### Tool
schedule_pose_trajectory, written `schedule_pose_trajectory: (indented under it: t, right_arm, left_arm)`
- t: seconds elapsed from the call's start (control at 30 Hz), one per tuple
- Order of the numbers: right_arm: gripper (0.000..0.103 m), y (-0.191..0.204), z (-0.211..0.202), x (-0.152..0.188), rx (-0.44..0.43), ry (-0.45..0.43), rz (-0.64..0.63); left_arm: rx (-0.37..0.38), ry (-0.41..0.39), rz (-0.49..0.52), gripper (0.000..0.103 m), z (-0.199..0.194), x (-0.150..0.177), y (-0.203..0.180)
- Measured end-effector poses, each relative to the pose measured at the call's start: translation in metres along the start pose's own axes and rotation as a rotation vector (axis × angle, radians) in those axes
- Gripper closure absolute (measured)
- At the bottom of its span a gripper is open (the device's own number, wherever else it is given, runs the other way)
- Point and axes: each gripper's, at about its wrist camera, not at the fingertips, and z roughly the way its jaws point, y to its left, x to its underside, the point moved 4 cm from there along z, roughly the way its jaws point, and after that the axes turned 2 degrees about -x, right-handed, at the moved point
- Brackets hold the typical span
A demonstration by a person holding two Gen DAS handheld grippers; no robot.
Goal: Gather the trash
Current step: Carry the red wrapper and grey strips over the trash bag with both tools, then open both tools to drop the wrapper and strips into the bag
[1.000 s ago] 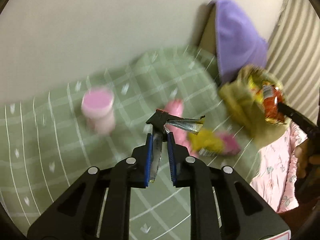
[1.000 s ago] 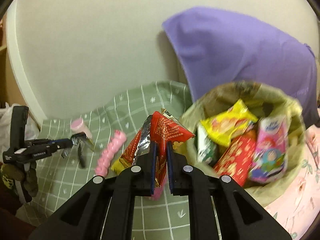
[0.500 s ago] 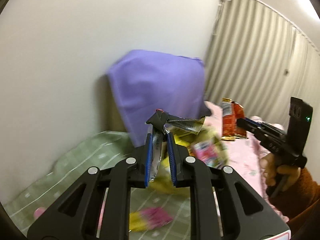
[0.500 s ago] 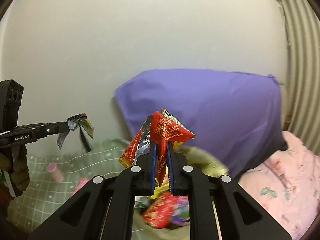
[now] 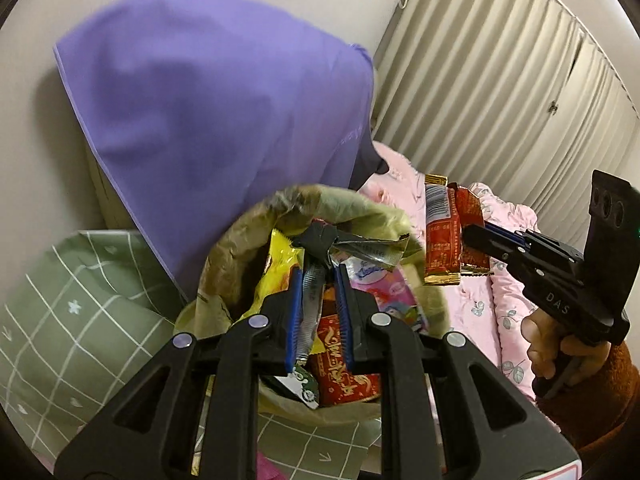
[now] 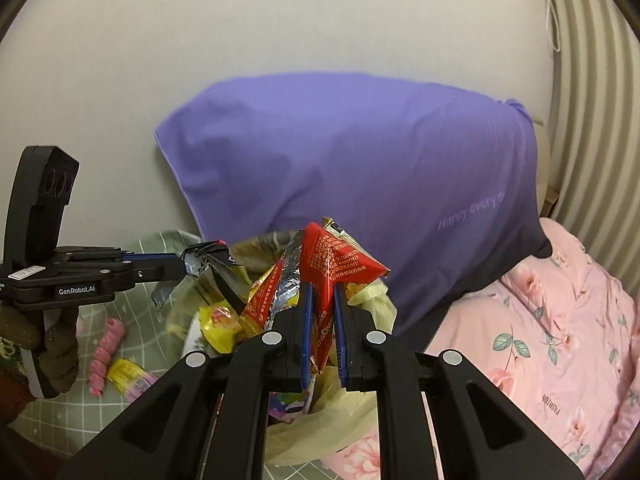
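My left gripper [image 5: 318, 276] is shut on a crumpled silver and black wrapper [image 5: 352, 250] and hangs right over the mouth of a yellow-green trash bag [image 5: 244, 240] full of snack wrappers. In the right wrist view the same left gripper [image 6: 182, 266] reaches in from the left above the bag [image 6: 340, 412]. My right gripper [image 6: 321, 292] is shut on a red foil snack wrapper [image 6: 340, 260] above the bag's right rim. The left wrist view shows that right gripper [image 5: 470, 234], held by a hand, with the red wrapper [image 5: 444, 236] just right of the bag.
A purple pillow [image 6: 360, 168] leans on the wall behind the bag. A pink floral quilt [image 6: 560, 320] lies to the right, a green checked cloth [image 5: 68, 312] to the left. On the cloth lie a pink beaded thing [image 6: 105, 344] and a yellow wrapper [image 6: 128, 374]. Pleated curtains [image 5: 500, 80] hang at the right.
Both grippers swung from over the green cloth toward the trash bag, each keeping its wrapper. The left one now hangs over the bag's mouth; the right stands beside it.
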Motion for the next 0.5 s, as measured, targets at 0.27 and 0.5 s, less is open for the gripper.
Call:
schedule_pose_trajectory:
  t: [0.27,0.5]
  right_arm:
    - [0.091,0.011,0.054,0.015,-0.050,0.122,-0.053]
    - [0.091,0.012,0.077,0.031,-0.032,0.182,-0.093]
  left_arm:
    - [-0.045,0.096,-0.044,0.088,0.041,0.013,0.021]
    - [-0.080,0.124,-0.082,0.086,0.056,0.018,0.026]
